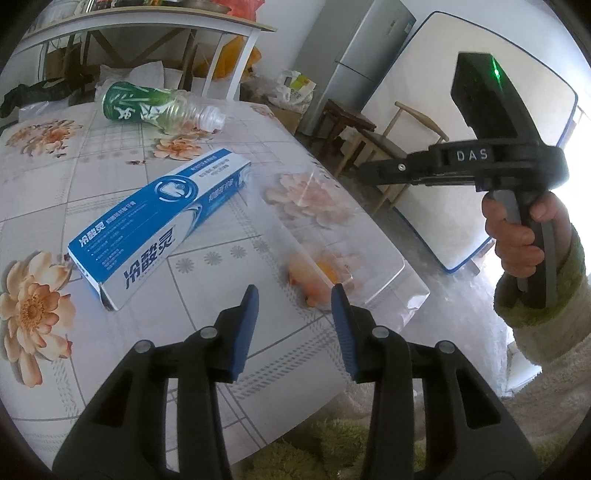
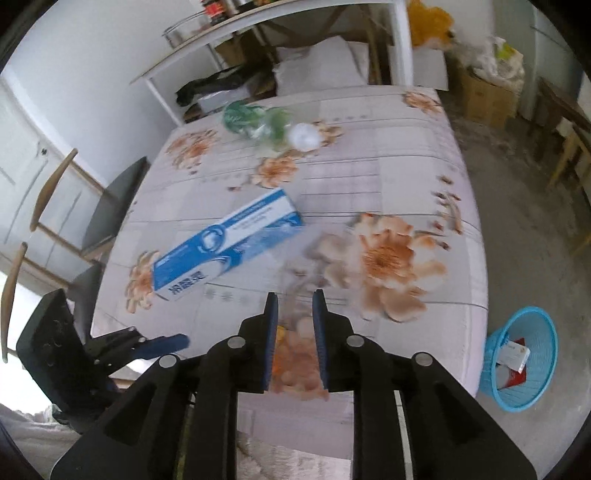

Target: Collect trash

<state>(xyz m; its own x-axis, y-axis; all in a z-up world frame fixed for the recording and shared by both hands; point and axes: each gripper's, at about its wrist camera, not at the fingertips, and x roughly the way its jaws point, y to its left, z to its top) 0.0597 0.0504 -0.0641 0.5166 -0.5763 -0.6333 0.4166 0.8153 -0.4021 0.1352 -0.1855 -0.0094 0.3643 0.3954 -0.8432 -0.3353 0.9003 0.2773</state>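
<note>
A crushed green bottle point(image 1: 147, 107) lies at the far side of the floral table point(image 1: 207, 269). A blue and white toothpaste box point(image 1: 159, 225) lies in the middle. A clear plastic pack point(image 1: 332, 236) rests near the table's right edge. My left gripper point(image 1: 294, 295) is open above the near edge, its right finger just short of the clear pack. My right gripper point(image 2: 294, 299) hovers over the near edge with its jaws a little apart and nothing pressed between them. The box point(image 2: 225, 240) and bottle point(image 2: 258, 123) show blurred ahead of it.
A blue mesh basket point(image 2: 521, 354) with some trash in it stands on the floor right of the table point(image 2: 369, 177). Chairs point(image 2: 103, 206) stand at the left side. A hand point(image 1: 517, 236) holds the right gripper off the right edge. A white shelf point(image 1: 147, 22) stands behind.
</note>
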